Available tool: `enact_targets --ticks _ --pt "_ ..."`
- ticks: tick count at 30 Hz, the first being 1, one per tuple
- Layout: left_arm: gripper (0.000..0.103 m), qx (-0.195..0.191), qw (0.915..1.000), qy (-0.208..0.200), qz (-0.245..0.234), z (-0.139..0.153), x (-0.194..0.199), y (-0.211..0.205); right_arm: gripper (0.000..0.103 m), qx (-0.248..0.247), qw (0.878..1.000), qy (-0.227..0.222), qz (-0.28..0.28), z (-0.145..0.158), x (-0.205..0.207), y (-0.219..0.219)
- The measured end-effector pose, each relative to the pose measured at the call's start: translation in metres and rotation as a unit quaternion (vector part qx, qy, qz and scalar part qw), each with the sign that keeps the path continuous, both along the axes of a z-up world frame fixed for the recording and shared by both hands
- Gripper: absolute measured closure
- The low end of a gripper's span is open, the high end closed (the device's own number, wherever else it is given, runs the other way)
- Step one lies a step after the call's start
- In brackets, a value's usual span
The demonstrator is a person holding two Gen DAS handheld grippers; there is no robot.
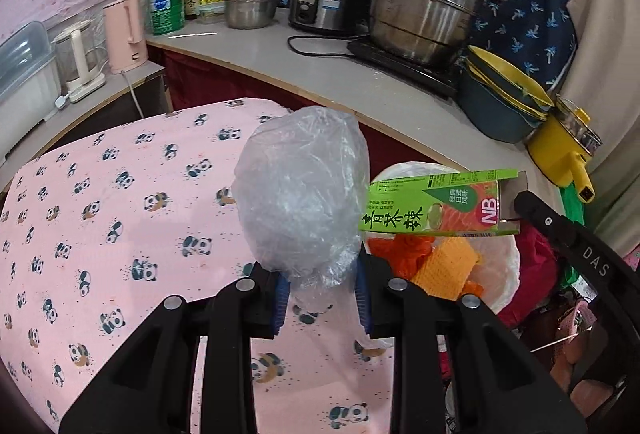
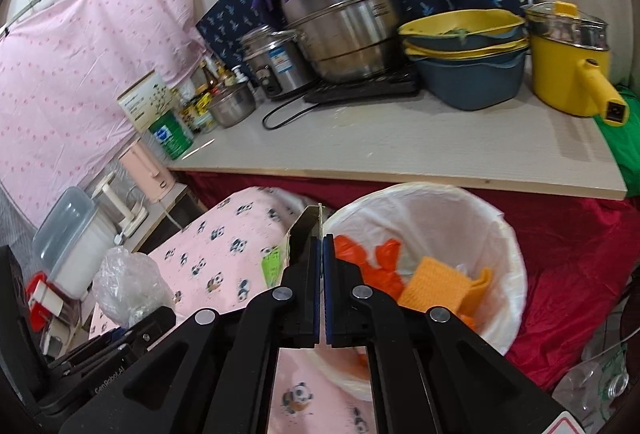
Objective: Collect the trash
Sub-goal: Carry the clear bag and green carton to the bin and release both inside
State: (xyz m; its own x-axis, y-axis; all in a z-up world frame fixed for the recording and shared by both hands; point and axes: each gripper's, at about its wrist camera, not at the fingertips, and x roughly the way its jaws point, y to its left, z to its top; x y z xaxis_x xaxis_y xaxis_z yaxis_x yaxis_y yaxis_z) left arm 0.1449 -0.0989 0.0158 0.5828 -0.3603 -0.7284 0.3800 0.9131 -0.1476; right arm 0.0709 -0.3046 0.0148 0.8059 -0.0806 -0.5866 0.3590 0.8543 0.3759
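My left gripper is shut on a crumpled clear plastic bag, held above the pink panda cloth. My right gripper is shut on the end flap of a green carton, held over the white-lined trash bin. The carton shows edge-on in the right wrist view. The bin holds orange plastic and a yellow sponge cloth. The bag and left gripper also show in the right wrist view.
A counter behind the bin carries a steel steamer pot, rice cooker, stacked basins and a yellow pot. Red cloth hangs right of the bin. A pink kettle stands at left.
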Motion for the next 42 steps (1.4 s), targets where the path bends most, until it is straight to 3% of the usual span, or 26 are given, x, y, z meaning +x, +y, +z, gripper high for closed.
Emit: enact_targets --ticks 12,16,20,21,23,24,27,37,42 --pt "0.076 0.008 0.9941 -0.009 -0.108 0.004 -0.019 -0.077 0.101 -0.009 0.998 -0.005 -0.059 0.002 -0.030 -0.053" --pt "0.076 0.012 0.9892 0.003 -0.146 -0.007 -0.017 -0.104 0.101 -0.001 0.997 0.004 -0.072 -0.007 -0.034 -0.066" --pt "0.069 0.013 0.9855 0.023 -0.168 -0.023 -0.011 -0.122 0.101 0.004 0.997 0.014 -0.076 -0.018 -0.034 -0.071" --pt "0.065 0.021 0.9860 0.020 -0.164 -0.027 -0.010 -0.126 0.101 0.007 0.997 0.018 -0.074 -0.020 -0.033 -0.072" --pt "0.043 0.031 0.9871 0.013 -0.156 -0.032 -0.009 -0.128 0.100 0.009 0.997 0.024 -0.067 -0.024 -0.028 -0.072" --pt "0.037 0.032 0.9880 0.008 -0.151 -0.033 -0.009 -0.128 0.098 0.009 0.998 0.028 -0.062 -0.026 -0.026 -0.070" --pt "0.029 0.041 0.9898 0.002 -0.137 -0.037 -0.007 -0.123 0.093 0.007 0.998 0.036 -0.055 -0.030 -0.020 -0.067" --pt "0.027 0.032 0.9966 0.024 -0.072 -0.046 0.008 -0.085 0.093 0.011 0.997 0.076 -0.033 -0.054 -0.003 -0.062" --pt "0.027 0.028 0.9979 0.025 -0.053 -0.047 0.007 -0.072 0.093 0.011 0.993 0.111 -0.030 -0.080 0.009 -0.063"
